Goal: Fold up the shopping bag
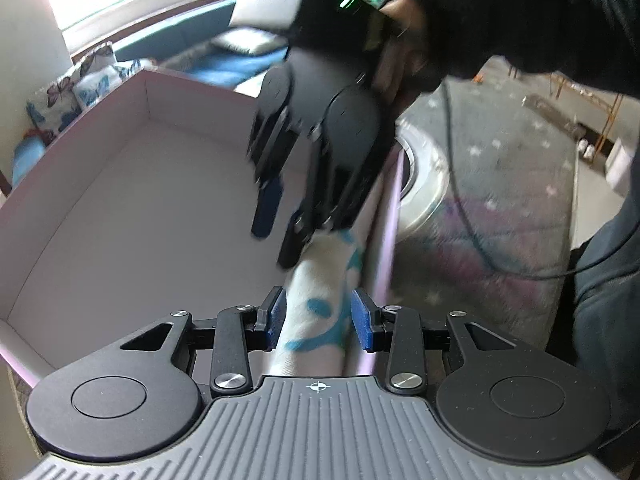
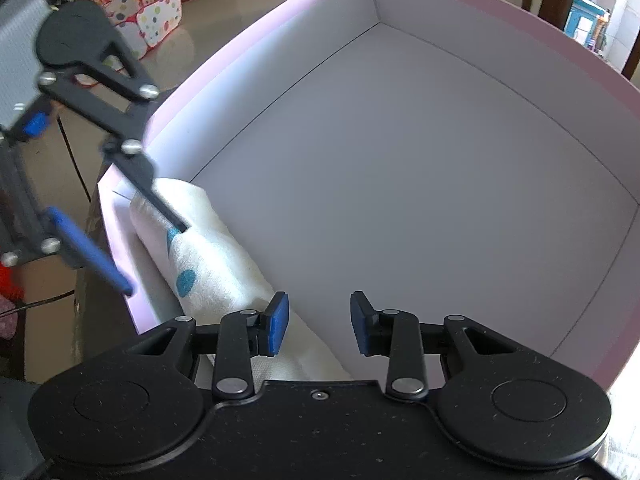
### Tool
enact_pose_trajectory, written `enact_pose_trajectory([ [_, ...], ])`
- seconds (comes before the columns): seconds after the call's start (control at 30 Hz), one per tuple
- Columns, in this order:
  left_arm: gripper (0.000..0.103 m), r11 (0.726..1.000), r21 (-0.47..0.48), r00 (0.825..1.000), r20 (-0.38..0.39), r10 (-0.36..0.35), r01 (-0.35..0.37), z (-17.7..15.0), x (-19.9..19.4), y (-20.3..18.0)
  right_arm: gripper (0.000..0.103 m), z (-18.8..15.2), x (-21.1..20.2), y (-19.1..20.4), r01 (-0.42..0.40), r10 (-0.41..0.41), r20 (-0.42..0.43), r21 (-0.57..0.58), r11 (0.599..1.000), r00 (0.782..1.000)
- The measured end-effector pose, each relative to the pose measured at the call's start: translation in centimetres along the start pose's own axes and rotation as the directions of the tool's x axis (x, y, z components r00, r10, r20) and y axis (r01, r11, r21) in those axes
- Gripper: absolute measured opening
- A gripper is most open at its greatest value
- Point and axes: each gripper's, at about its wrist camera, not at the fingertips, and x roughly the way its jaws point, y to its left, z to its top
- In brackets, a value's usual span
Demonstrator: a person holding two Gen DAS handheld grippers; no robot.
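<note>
The folded shopping bag (image 1: 320, 312), a white roll with blue spots, lies inside the pink box (image 1: 80, 184), pressed along the box's side wall near a corner. In the left wrist view the bag runs straight between the fingers of the left gripper (image 1: 319, 318); the blue pads stand on either side of the roll, the left pad at its edge and the right pad with a thin gap beside it, so the jaws are spread and straddle the bag rather than pinch it. Farther along the same roll, the right gripper (image 1: 276, 224) comes down from above, held by a hand (image 1: 400, 40) in a dark sleeve; its fingers are blurred, one blue pad hangs over the box floor, the other finger meets the bag's far end, and the jaws stand apart. The right wrist view shows the right gripper (image 2: 319, 324) with its pads spread over the bare floor of the box; the bag (image 2: 208, 256) lies just beside its left pad, not between the two. That view also shows the left gripper (image 2: 132, 248) with one finger resting on the roll and its blue pad outside the box wall, and the whole empty interior of the box (image 2: 400, 184). Only the left view shows the rug beside the box. There is one bag, one box and two grippers.
</note>
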Motion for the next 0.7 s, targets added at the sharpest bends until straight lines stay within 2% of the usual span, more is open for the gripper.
enact_pose_trajectory([
  [0.23,0.035,0.997,-0.020,0.997,0.038,-0.069,0.070,-0.4,-0.2,-5.0,0.037,0.7,0.3,-1.2,-0.009,0.008,-0.012,-0.014,1.000,1.000],
  [0.3,0.033,0.996,-0.024,0.996,0.029,-0.082,0.083,-0.5,0.0,-6.0,0.037,0.9,-2.8,-1.0,-0.011,0.011,-0.015,-0.020,1.000,1.000],
  [0.43,0.030,0.992,-0.061,0.994,0.007,-0.111,0.111,-0.6,1.2,-6.1,0.037,-0.1,-6.5,0.3,-0.017,0.017,-0.018,-0.026,1.000,1.000],
  [0.5,0.030,0.993,-0.068,0.995,-0.019,-0.103,0.101,-0.7,2.3,-6.1,0.037,-0.6,-8.1,1.1,-0.021,0.020,-0.019,-0.029,0.999,1.000],
  [0.7,0.030,0.988,-0.145,0.996,-0.058,-0.067,0.058,-1.2,3.6,-4.1,0.037,-0.6,-8.1,1.8,-0.035,0.034,-0.025,-0.034,0.999,0.999],
])
